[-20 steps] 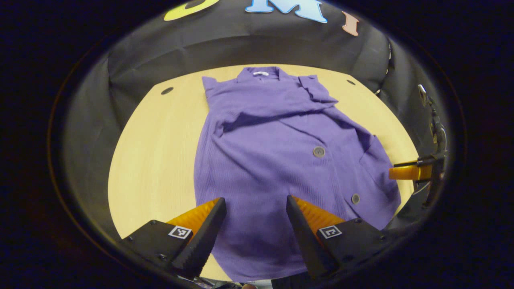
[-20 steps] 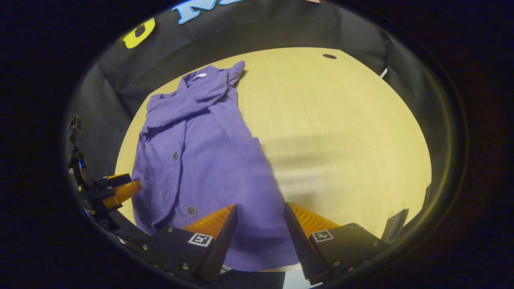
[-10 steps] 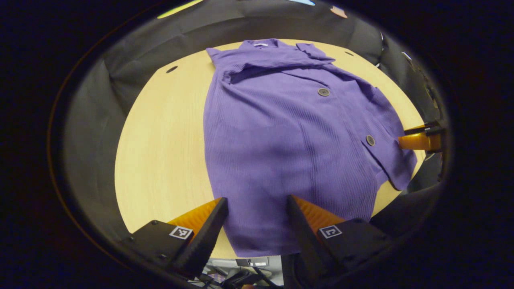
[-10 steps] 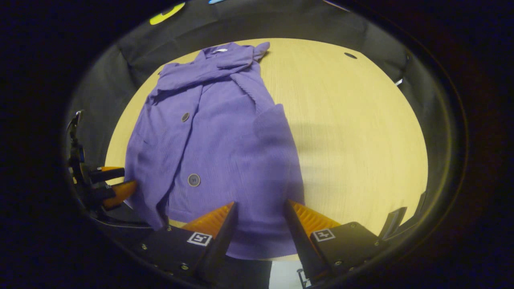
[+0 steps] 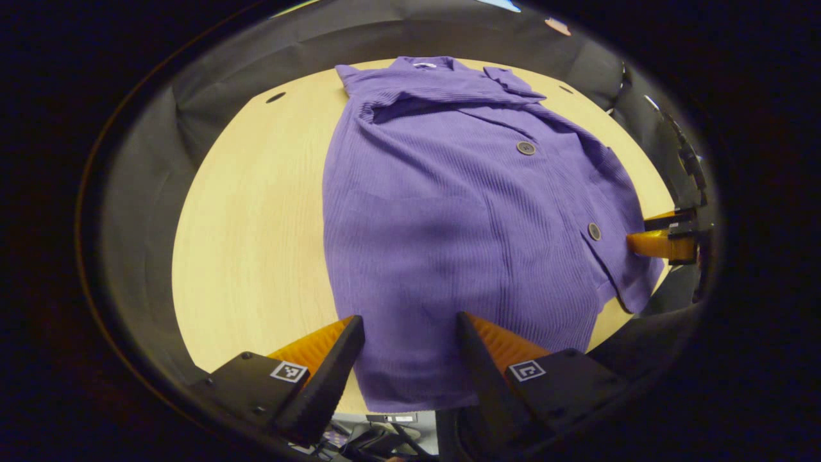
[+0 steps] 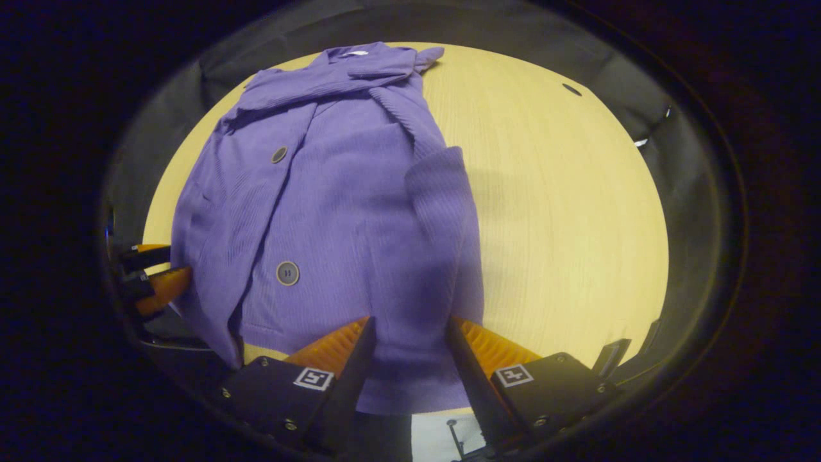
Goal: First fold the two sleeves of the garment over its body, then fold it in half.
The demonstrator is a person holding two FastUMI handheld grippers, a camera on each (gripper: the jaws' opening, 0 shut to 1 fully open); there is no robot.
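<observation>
A purple ribbed cardigan (image 5: 449, 212) lies flat on the yellow wooden table (image 5: 256, 212), collar at the far end and hem toward me. One sleeve (image 5: 442, 96) lies folded across the chest. The other sleeve (image 6: 439, 186) runs down the body's right side in the right gripper view. My left gripper (image 5: 408, 321) is open above the hem's left part. My right gripper (image 6: 409, 321) is open above the hem's right part, with cloth showing between its fingers. Each gripper also appears at the garment's side in the other view: right gripper (image 5: 660, 234), left gripper (image 6: 154, 282).
The table's near edge (image 5: 385, 410) runs just below the hem, with cables under it. Small dark holes (image 5: 276, 97) (image 6: 571, 90) mark the tabletop's far corners. Bare wood lies left of the cardigan in the left gripper view and right of it (image 6: 564, 212) in the right gripper view.
Both grippers have come down and drawn in toward the hem, so the cardigan looms larger. The garment itself has not shifted. Both stay open.
</observation>
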